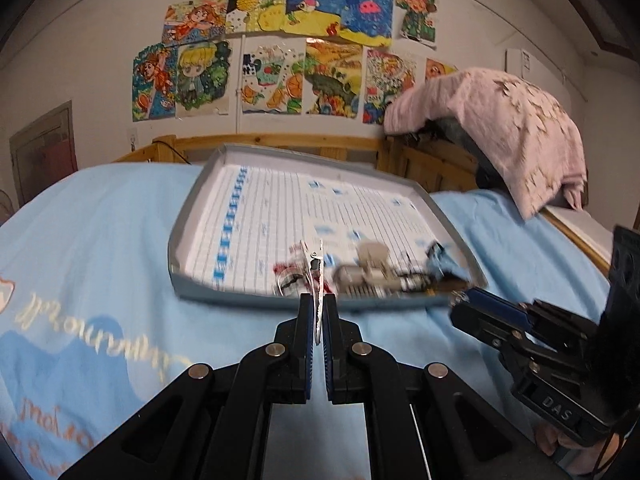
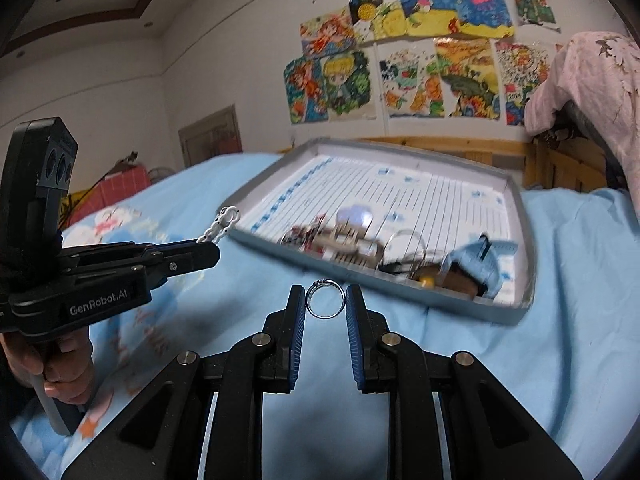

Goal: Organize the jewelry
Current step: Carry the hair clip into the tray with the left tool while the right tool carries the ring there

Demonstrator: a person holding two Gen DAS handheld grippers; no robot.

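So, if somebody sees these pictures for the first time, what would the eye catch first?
Probably the silver ring pinched upright between the blue pads of the right claw, above the light blue bedsheet. Next, the left claw, shut on a thin silver hair clip with a white chain-like piece visible in the right wrist view. Behind both lies the shallow grey tray with jewelry heaped at its near edge, below colourful drawings on the wall.

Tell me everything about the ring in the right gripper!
The ring is a thin, shiny silver-looking band with a small dark, bumpy decoration on top. It stands upright, its round hole facing the camera, so the blue bedsheet shows through it. The right gripper pinches it at both sides between its blue pads. It is held in the air, in front of the gray tray.
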